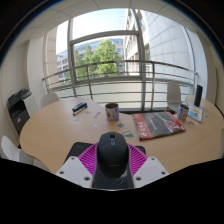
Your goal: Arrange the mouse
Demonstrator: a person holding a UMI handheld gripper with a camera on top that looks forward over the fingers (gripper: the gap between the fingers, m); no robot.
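So the gripper (112,165) was clamped on the one black mouse (112,152), both pink pads (88,157) hugging its sides, lifted off the round wooden table (60,128), presumably for carrying it to its spot. Beyond at 12 o'clock sat one mug (112,112), and at 2 o'clock one reddish magazine (157,124).

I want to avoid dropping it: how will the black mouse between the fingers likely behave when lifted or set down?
The mouse looks like a rigid plastic shell, so probably stiff and light. Its rounded, smooth top may slip if the gripper pinches it high. Its flat base should sit steady on the table, unlikely to roll.
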